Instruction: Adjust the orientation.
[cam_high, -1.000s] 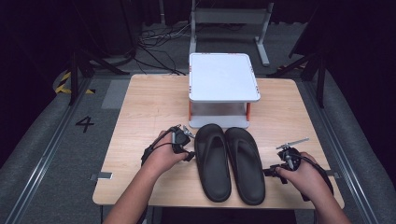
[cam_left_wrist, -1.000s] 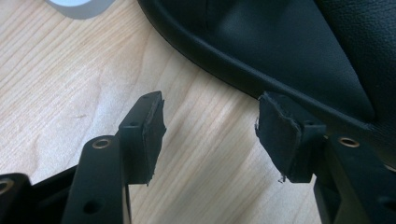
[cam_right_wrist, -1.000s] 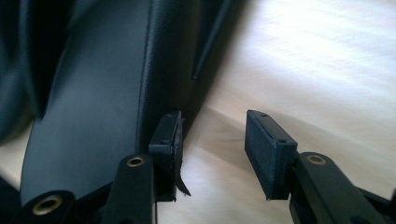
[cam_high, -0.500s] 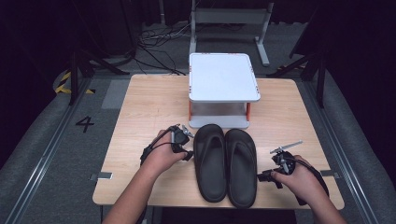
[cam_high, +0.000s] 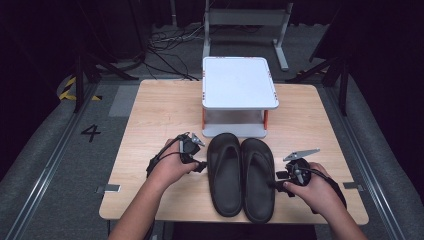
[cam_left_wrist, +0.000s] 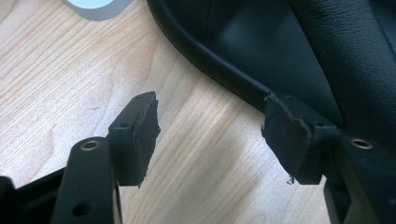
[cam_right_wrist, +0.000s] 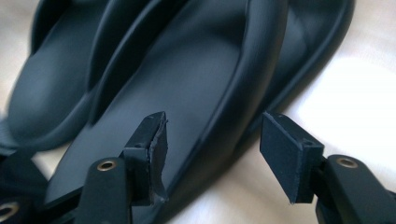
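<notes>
1. Setting: a wooden table (cam_high: 150, 115) stood in a dark room with cables on the floor behind it; a white stand (cam_high: 239, 82) sat at the table's far middle.
2. Slippers: two black slippers lay side by side, touching, at the near middle of the table, toes just before the stand's base. The left slipper (cam_high: 226, 172) and the right slipper (cam_high: 259, 177) both lay sole-down.
3. Left gripper (cam_high: 200, 165): it sat just beside the left slipper's outer edge. In the left gripper view its jaws stood spread with bare wood between them; one pad (cam_left_wrist: 289, 137) overlapped the slipper's rim, though contact could not be told. The jaws had just been opening, with nothing between them.
4. Right gripper (cam_high: 278, 182): it sat at the right slipper's outer edge. In the right gripper view the jaws stood spread astride the rim (cam_right_wrist: 233, 116), the pads not pressing it. These jaws had just been opening too.
5. Risk: a closing stroke from here would likely catch only the thin rim, so a lift could let the soft slipper sag, twist or slip free. A sideways push by either gripper might shove the pair apart or against the stand.
6. Change: a second earlier the pair lay slightly farther right and nearer the table's front edge; the right hand was then lower beside the slipper.
</notes>
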